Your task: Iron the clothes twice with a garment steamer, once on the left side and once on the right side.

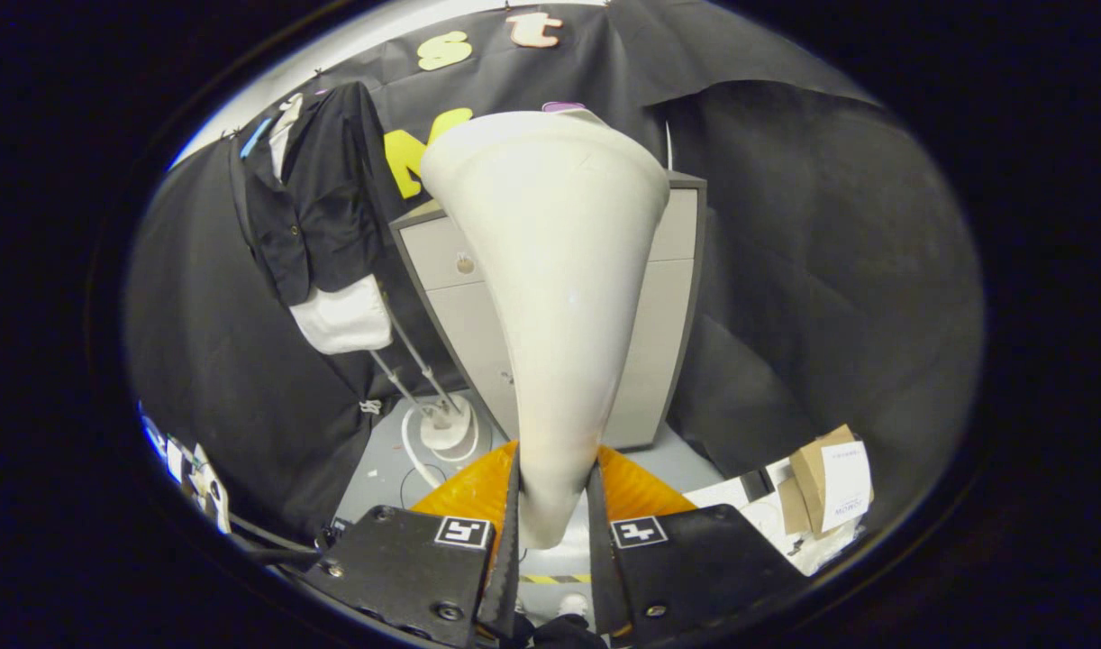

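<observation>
My gripper (553, 523) is shut on the narrow handle of the white garment steamer (555, 270). The steamer widens upward from between the fingers and its broad head rises in front of the cabinet. A black jacket over a white shirt (312, 212) hangs on a stand against the booth wall, off to the left of the steamer head and well beyond the fingers. The steamer is apart from the clothes. The stand's two thin poles run down to a round white base (444, 428) on the floor.
A grey cabinet with drawers (659, 297) stands straight behind the steamer. A white hose loops on the floor by the stand base. Cardboard boxes and papers (825, 491) lie on the floor to the right. An orange part (465, 491) sits just behind the fingers.
</observation>
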### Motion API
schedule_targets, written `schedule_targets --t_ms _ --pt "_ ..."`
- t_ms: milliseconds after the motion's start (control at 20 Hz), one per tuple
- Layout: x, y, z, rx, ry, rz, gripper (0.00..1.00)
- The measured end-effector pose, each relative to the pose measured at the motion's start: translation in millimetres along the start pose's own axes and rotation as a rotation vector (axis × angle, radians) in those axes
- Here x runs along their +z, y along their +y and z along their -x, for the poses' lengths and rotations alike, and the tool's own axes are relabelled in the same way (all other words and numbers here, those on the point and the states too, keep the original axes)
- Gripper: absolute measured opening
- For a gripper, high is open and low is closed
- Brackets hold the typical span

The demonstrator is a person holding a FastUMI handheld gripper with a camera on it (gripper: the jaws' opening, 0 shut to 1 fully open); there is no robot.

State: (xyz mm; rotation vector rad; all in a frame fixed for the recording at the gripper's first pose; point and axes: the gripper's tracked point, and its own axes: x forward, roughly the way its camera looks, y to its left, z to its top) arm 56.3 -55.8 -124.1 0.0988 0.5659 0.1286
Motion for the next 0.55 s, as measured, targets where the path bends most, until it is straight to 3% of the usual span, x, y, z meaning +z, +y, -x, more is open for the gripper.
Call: schedule_targets --t_ms 550 --pt "-13.3 4.1 1.1 0.001 0.004 -0.001 0.36"
